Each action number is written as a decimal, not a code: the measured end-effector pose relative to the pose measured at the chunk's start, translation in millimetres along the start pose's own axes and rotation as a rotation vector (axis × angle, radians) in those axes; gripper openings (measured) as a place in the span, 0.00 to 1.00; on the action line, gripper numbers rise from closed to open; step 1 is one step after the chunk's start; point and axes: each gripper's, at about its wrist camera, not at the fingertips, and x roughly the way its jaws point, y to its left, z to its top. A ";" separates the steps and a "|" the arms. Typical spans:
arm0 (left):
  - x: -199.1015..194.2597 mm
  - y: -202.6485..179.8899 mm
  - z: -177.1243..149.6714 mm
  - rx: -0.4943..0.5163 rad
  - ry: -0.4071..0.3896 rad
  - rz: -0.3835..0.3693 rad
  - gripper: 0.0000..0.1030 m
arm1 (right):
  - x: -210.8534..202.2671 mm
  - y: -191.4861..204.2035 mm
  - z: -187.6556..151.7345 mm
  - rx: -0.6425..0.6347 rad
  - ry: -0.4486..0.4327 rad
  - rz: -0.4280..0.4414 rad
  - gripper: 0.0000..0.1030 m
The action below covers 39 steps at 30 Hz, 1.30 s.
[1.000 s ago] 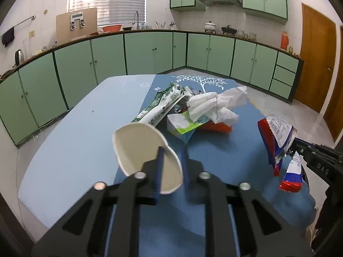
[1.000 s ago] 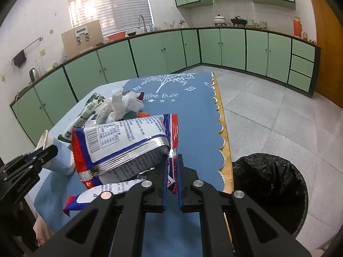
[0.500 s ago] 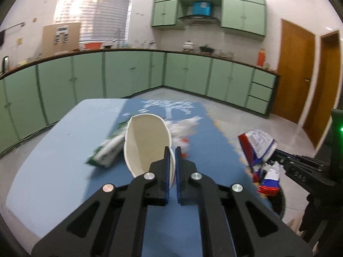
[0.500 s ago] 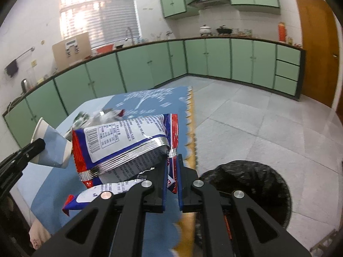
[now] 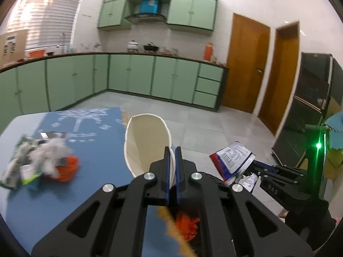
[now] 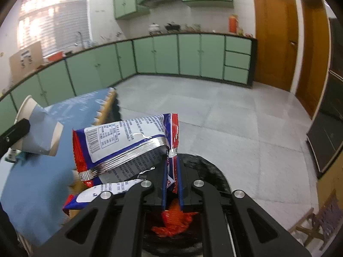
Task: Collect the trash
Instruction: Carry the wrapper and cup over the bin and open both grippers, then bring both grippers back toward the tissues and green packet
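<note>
Kitchen: we see green cabinets [image 5: 139, 75] along the far walls and two wooden doors [image 5: 246, 64] at right; a wide stretch of grey tiled floor [image 6: 235, 117] lies open between them and us.

Desk: the blue-covered desk [image 5: 96, 150] fills the left of both views; its scalloped edge [image 6: 107, 105] runs toward us, and its near end is cut off behind the black frames.

Bin: we make out a black-lined trash bin [image 6: 212, 175] just beyond that edge, directly under the right tongs; most of its rim is hidden by them, and something orange-red [image 6: 175, 220] lies inside.

Litter pile: crumpled white tissue, green packets and an orange scrap [image 5: 42, 160] sit on the desk at left, too blurred for us to separate.

Wrapper: the right tongs [image 6: 171, 171] are pressed together on one edge of a red, blue and silver snack wrapper [image 6: 124, 141], held over the bin's near side; a second torn piece [image 6: 96, 194] hangs lower, its grip hidden from us.

Cup: the left tongs [image 5: 172, 162] pinch the wall of a white paper cup [image 5: 145, 141], mouth toward the camera, at the desk's edge.
</note>
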 end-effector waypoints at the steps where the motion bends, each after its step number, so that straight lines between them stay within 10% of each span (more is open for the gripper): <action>1: 9.7 -5.1 -0.3 0.005 0.013 -0.011 0.04 | 5.3 -5.5 -0.4 0.003 0.009 -0.008 0.09; 11: 71.3 -20.1 -5.4 0.017 0.101 -0.032 0.26 | 47.4 -35.4 -8.1 0.036 0.086 -0.011 0.30; 25: 34.4 13.3 15.0 -0.020 0.033 0.058 0.31 | 42.3 -28.5 -11.0 0.025 0.127 0.020 0.51; 39: -73.7 126.6 -2.8 -0.054 -0.042 0.424 0.67 | -8.1 86.8 19.8 -0.061 -0.060 0.253 0.87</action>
